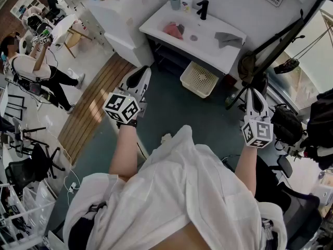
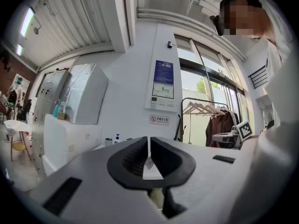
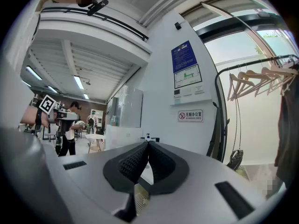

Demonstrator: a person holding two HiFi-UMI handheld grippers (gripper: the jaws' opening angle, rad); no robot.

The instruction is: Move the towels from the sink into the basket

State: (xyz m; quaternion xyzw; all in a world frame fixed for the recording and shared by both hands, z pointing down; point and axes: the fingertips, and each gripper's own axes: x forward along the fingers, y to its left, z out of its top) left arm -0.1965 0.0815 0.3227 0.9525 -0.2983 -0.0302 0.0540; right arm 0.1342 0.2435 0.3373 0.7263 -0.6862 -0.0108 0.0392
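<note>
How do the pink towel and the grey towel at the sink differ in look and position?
Colour: the pink towel is pink-red, the grey towel dark grey. Place: the pink towel lies left of the drain, the grey towel right of it. Pose: the pink towel looks bunched, the grey towel flatter. Both lie on the sink, not in the basket.
</note>
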